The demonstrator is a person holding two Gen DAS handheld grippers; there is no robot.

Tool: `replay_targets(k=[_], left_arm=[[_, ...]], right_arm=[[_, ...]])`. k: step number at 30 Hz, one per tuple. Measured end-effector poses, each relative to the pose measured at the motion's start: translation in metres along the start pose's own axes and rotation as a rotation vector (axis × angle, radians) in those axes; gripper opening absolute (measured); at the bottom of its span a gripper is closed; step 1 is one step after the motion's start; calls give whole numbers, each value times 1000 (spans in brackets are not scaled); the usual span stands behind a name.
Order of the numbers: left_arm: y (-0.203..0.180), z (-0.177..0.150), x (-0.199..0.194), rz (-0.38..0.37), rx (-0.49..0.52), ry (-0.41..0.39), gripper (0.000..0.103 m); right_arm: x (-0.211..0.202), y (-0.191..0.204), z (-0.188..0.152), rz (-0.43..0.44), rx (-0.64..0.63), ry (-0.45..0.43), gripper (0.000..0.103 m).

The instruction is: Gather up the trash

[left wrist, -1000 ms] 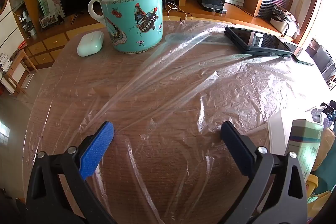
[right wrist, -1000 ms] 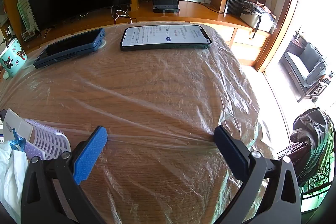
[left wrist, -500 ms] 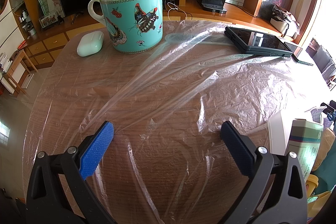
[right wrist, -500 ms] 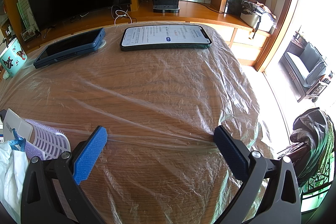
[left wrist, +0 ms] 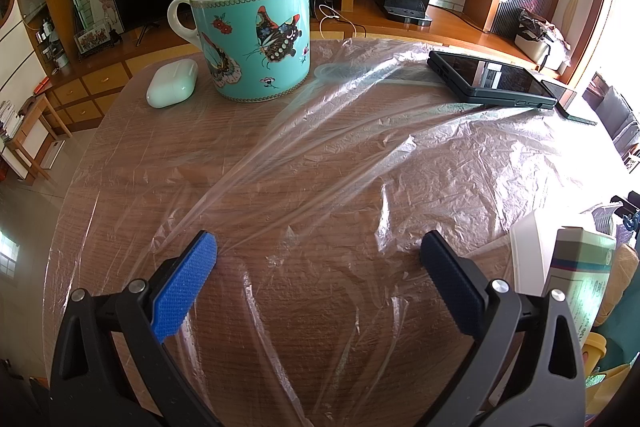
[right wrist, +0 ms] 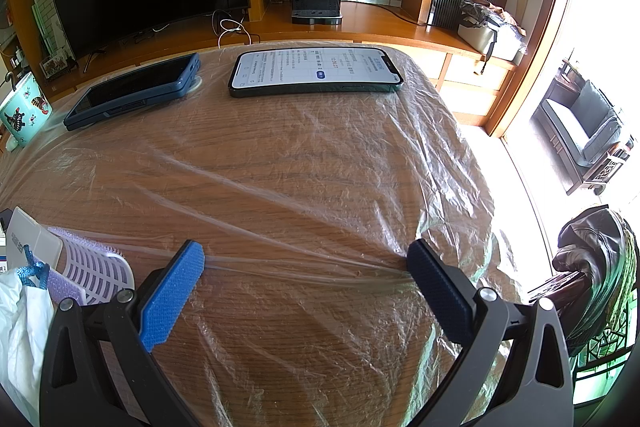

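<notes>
Only the left view shows the white earbud case [left wrist: 172, 83] left of the turquoise butterfly mug [left wrist: 256, 39], on crinkled clear plastic film [left wrist: 400, 163] covering the wooden desk [left wrist: 120, 155]; the left hand-held gripper [left wrist: 319, 247] gapes wide. Only the right view shows the lit black smartphone [right wrist: 316, 71], right of that mug [right wrist: 24, 109]; the right hand-held gripper [right wrist: 306, 259] gapes wide above the film [right wrist: 320, 187].
</notes>
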State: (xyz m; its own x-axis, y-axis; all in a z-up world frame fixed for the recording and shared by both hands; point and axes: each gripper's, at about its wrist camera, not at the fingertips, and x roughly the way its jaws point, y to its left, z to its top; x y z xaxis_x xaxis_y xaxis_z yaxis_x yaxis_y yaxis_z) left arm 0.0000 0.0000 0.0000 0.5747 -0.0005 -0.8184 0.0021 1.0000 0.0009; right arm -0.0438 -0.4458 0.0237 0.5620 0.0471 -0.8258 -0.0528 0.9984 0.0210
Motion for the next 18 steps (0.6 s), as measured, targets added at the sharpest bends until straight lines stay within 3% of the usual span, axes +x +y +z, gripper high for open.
replay_targets(k=[18], left_arm=[[4,2,-1,0,0,0,102]], right_arm=[[0,0,0,0,0,0,99]])
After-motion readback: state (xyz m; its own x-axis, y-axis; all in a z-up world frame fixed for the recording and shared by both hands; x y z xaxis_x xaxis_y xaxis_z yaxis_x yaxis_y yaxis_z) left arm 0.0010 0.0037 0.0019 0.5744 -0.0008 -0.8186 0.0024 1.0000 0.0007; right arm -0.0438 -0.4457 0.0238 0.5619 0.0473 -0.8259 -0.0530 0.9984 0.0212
